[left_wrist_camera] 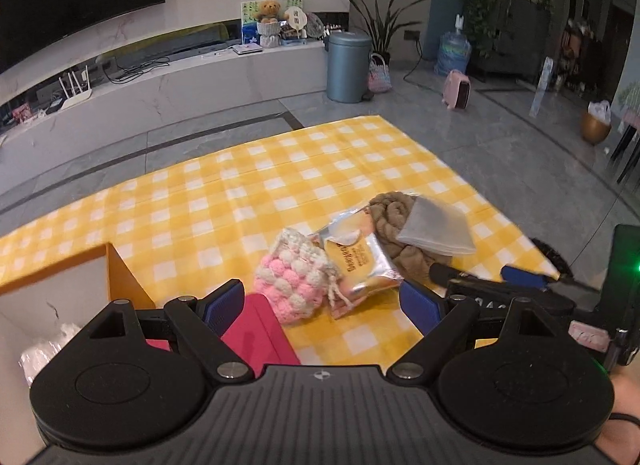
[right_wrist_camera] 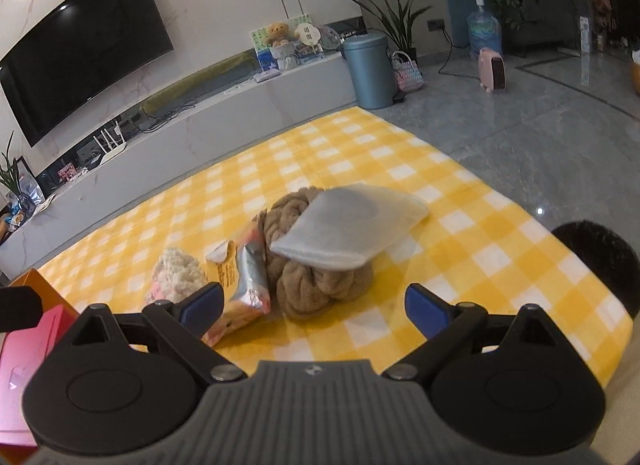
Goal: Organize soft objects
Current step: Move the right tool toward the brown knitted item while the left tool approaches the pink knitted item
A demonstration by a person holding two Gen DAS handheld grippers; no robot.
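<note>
A pink and white crocheted pouch [left_wrist_camera: 294,283] lies on the yellow checked cloth [left_wrist_camera: 248,189], touching a silver and orange snack packet [left_wrist_camera: 358,261]. Behind them a brown knotted plush [left_wrist_camera: 394,233] carries a grey-white flat pad [left_wrist_camera: 434,227]. My left gripper [left_wrist_camera: 322,305] is open and empty, just in front of the pouch and packet. My right gripper [right_wrist_camera: 316,305] is open and empty, in front of the brown plush [right_wrist_camera: 320,285], the pad [right_wrist_camera: 348,233], the packet [right_wrist_camera: 244,277] and the pouch [right_wrist_camera: 178,275]. The right gripper also shows at the right in the left wrist view [left_wrist_camera: 520,289].
An orange box [left_wrist_camera: 80,297] with a pale inside stands at the left, with a pink flat item [left_wrist_camera: 256,329] beside it. The cloth's right edge meets grey floor [right_wrist_camera: 540,125]. A TV console, bin and plants stand far behind.
</note>
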